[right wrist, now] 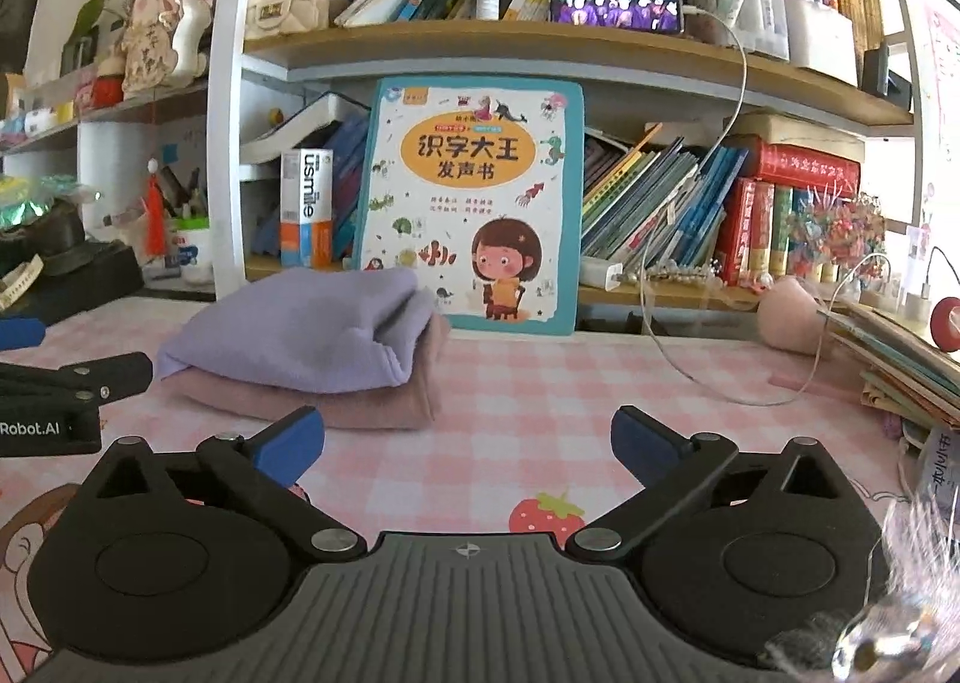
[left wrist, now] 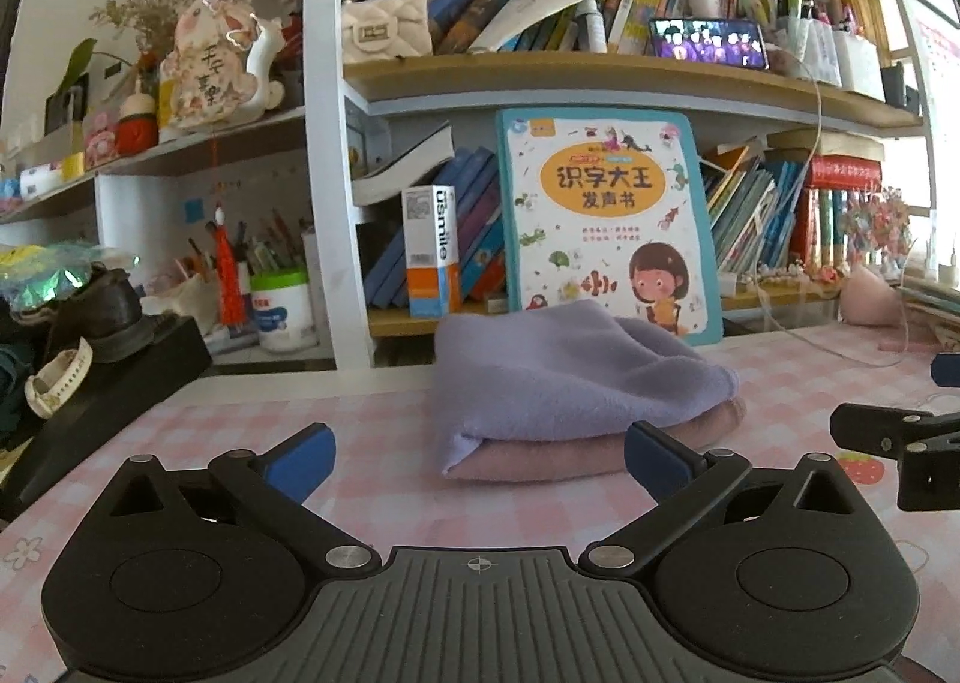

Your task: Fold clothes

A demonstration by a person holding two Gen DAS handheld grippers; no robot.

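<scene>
Basically done: both claws, left gripper (left wrist: 478,458) and right gripper (right wrist: 467,440), released and empty; back straight off, don't snag purple cloth (left wrist: 564,371) atop pink cloth (left wrist: 600,443).

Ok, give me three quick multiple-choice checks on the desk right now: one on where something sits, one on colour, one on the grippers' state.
1. The purple cloth lies
A. on the pink cloth
B. under it
C. beside it

2. The big upright book has a border that is
A. red
B. teal
C. black

3. The left gripper and right gripper are
A. both shut on cloth
B. one open, one shut
C. both open, holding nothing

Key: 1 A, pink edge shows beneath the purple; 2 B, teal frame around the white cover; 3 C, fingers spread wide over bare tablecloth.
</scene>
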